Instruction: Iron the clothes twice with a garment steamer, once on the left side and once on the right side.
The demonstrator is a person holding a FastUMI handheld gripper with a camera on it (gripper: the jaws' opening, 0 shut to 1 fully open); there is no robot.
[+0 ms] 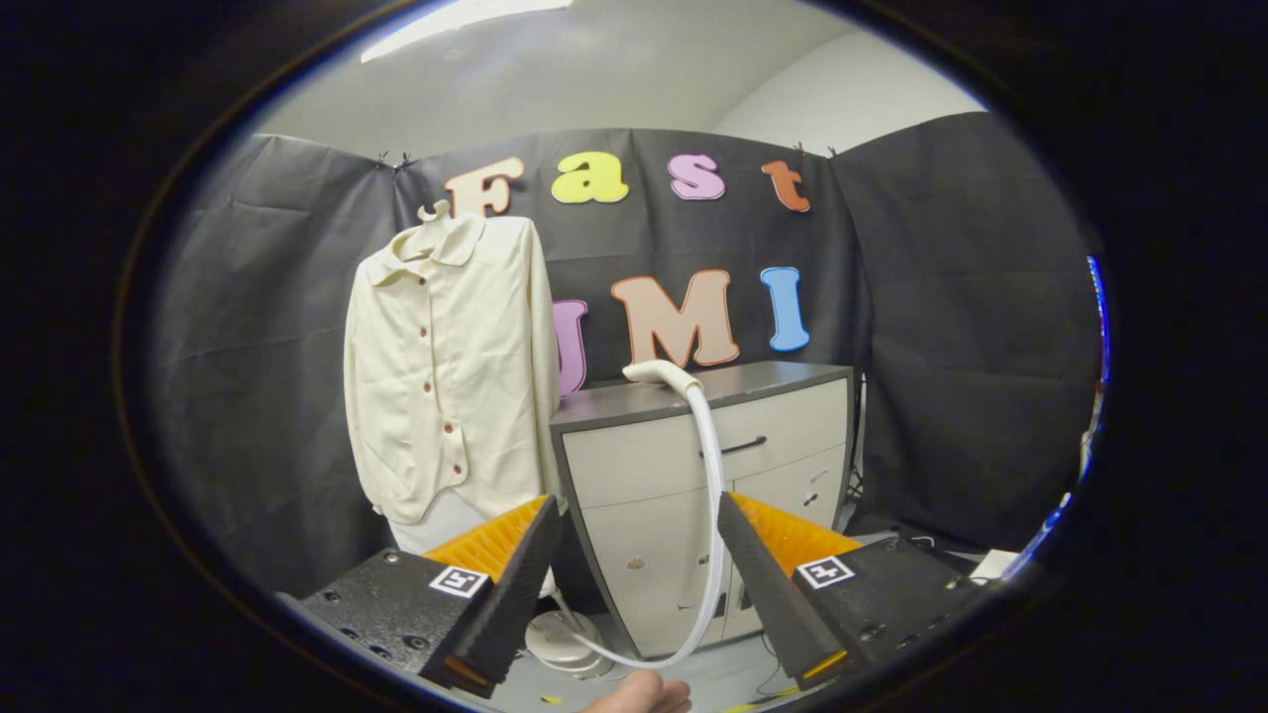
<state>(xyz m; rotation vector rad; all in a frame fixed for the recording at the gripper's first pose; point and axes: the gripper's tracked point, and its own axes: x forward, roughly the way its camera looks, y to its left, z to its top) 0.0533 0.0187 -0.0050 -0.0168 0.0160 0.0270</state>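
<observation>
The hand-held gripper (634, 594) is spread wide, holding nothing. Beyond its fingers, the white garment steamer head (662, 373) rests on the grey cabinet (783, 381), its hose (711, 515) hanging between them. The cream button-up shirt (451, 366) hangs just beside the cabinet.

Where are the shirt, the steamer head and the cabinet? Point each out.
shirt (446, 366), gripper view, front panel by the buttons.
steamer head (659, 373), gripper view, its white nozzle on the cabinet.
cabinet (634, 460), gripper view, upper drawer front.
</observation>
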